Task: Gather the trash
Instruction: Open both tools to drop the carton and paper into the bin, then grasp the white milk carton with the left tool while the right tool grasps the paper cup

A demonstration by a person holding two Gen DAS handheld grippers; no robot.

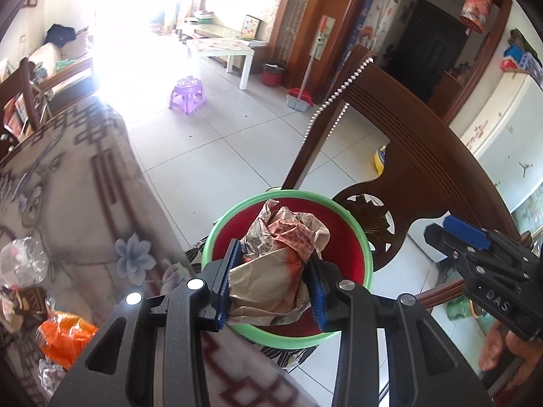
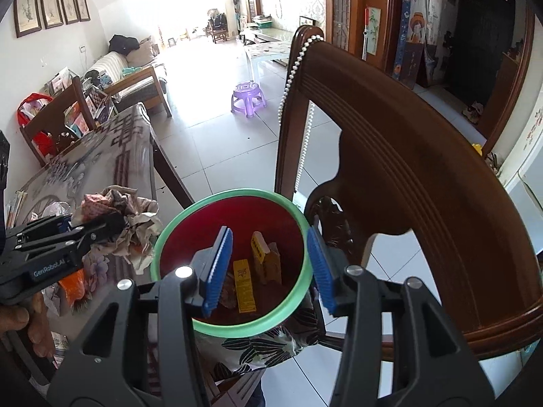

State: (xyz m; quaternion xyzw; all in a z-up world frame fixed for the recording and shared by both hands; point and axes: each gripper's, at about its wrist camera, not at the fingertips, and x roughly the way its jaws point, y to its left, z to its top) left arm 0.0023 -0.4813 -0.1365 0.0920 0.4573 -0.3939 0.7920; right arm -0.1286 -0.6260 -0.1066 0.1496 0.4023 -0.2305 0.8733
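Lettering on the tools reads "DAS" on the right gripper [image 1: 475, 240] as the left camera sees it, and "GenRobot.AI" on the left gripper [image 2: 112, 234] as the right camera sees it. The left gripper's jaws stand narrow, clamped on a wad of crumpled paper [image 1: 281, 264] held above the bin [image 1: 368, 254], a red pail with a green rim that stands on a chair's patterned cushion [image 2: 268, 346] beside the table's edge. The right gripper's jaws stand apart over the bin's mouth with nothing between the pads. Only the right view looks down inside the bin, where yellow cartons [image 2: 246, 285] with unreadable print lie. Only the left view shows the clutter on the table [image 1: 85, 176]: an orange bag [image 1: 66, 337] and a clear plastic bottle [image 1: 22, 259]. Around them are white floor tiles, a purple stool [image 1: 187, 95] and the wooden chair back [image 2: 407, 156] hung with beads.
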